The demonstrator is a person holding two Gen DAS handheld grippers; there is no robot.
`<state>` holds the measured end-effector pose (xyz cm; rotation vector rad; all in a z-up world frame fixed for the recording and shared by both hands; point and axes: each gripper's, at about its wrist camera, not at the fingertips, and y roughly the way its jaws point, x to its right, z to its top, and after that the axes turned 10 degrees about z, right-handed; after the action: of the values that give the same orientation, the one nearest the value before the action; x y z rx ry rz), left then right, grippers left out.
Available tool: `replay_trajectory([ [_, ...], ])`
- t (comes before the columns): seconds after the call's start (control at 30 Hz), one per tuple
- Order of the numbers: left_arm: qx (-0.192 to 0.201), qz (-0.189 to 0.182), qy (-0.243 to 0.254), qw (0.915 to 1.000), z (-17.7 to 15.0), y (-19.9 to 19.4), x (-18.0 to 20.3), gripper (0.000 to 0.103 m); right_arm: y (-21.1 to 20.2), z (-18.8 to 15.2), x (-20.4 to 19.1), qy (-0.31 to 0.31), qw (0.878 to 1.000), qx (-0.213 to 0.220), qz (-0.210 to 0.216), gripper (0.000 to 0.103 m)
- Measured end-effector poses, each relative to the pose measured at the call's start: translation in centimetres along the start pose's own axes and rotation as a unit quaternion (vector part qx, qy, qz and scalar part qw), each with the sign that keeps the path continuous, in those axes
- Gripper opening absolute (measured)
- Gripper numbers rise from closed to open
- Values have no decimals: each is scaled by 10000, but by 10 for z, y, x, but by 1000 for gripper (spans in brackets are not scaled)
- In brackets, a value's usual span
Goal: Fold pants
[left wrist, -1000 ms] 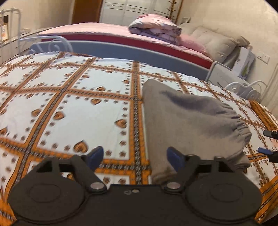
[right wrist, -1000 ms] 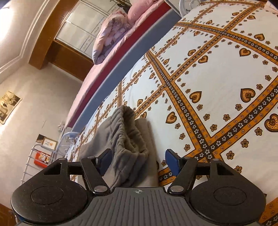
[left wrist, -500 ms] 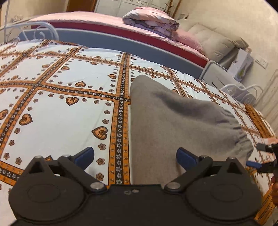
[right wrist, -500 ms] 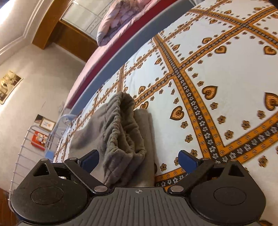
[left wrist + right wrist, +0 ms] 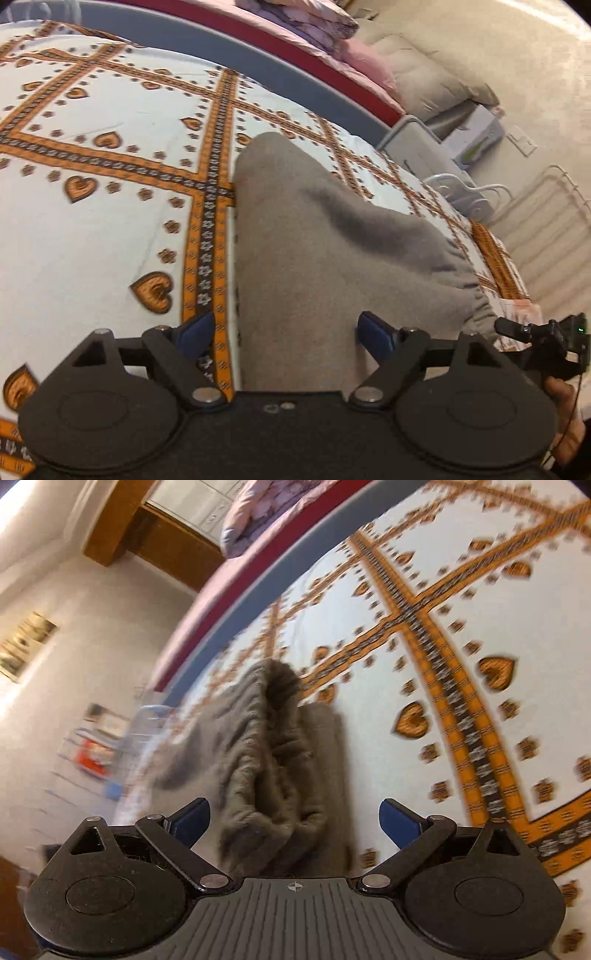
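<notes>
Pants: grey, folded small, lying on my heart-patterned bedspread.
Left gripper: fingers apart, empty, over the near edge.
Right gripper: spread wide, facing the bunched waistband.
Handling: soft, light fleece, probably floppy; I'd pinch the thick elastic waistband.

Folded pants on bedspread
</notes>
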<state>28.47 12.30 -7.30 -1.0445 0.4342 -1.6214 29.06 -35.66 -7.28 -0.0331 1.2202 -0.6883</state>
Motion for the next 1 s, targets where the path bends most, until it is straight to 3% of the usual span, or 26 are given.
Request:
replay_trajectory([
  [0.13,-62,-87,361,9993,0,11,14,76,10,0,2,51,9994,-231,240,98],
  [0.3,15,-164,388,9991,5,22,19,73,26,1,1,3,9988,-312,375,97],
  [0.4,80,-247,229,9994,8,26,16,54,39,3,-3,-205,9991,-282,247,97],
  [0.43,61,-243,210,9995,8,27,15,40,42,3,-7,-296,9990,-275,200,96],
  [0.47,56,-265,194,9994,9,27,13,28,45,3,-10,-367,9988,-289,156,86],
  [0.5,46,-315,169,9993,10,25,12,24,49,2,-14,-423,9985,-348,86,60],
  [0.53,59,-334,153,9993,10,22,11,19,51,1,-16,-434,9981,-445,9,57],
  [0.6,139,-282,218,9993,7,16,16,16,49,0,-23,-508,9974,-504,41,49],
  [0.7,328,-417,156,9985,6,0,19,13,40,-4,-42,-832,9953,-477,132,46],
  [0.77,494,-571,160,9970,8,-16,22,13,34,-5,-58,-1013,9935,-440,270,46],
  [0.87,800,-509,151,9954,18,-35,18,13,37,-2,-79,-1203,9908,-401,469,46],
  [1.0,1018,-353,-105,9941,41,-33,-5,13,65,16,-96,-1337,9886,-402,555,46],
])
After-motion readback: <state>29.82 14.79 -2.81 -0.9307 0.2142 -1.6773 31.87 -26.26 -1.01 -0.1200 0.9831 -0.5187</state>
